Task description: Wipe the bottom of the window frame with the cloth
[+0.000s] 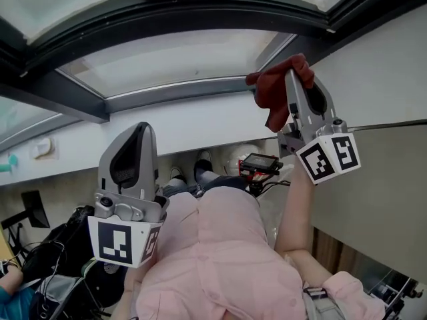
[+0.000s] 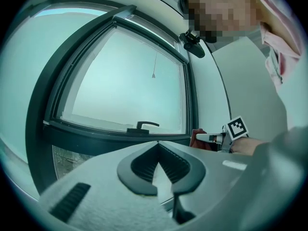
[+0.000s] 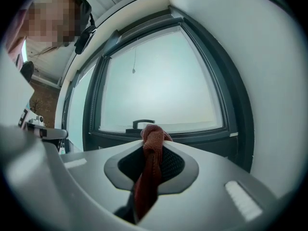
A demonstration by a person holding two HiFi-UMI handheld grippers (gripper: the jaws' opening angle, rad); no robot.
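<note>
A dark red cloth is pinched in my right gripper, which is shut on it; one end bunches past the tips and the rest hangs down between the jaws. In the head view that right gripper holds the cloth up beside the right end of the window frame's dark bottom rail. The cloth appears short of the rail, not touching it. My left gripper is lower and to the left, shut with nothing in it. From the left gripper the cloth shows near the frame's lower right corner.
A black window handle sits on the bottom rail near its middle. A white wall runs along the right of the window. My pink-sleeved arm fills the lower middle. Bags and cables lie on the floor at lower left.
</note>
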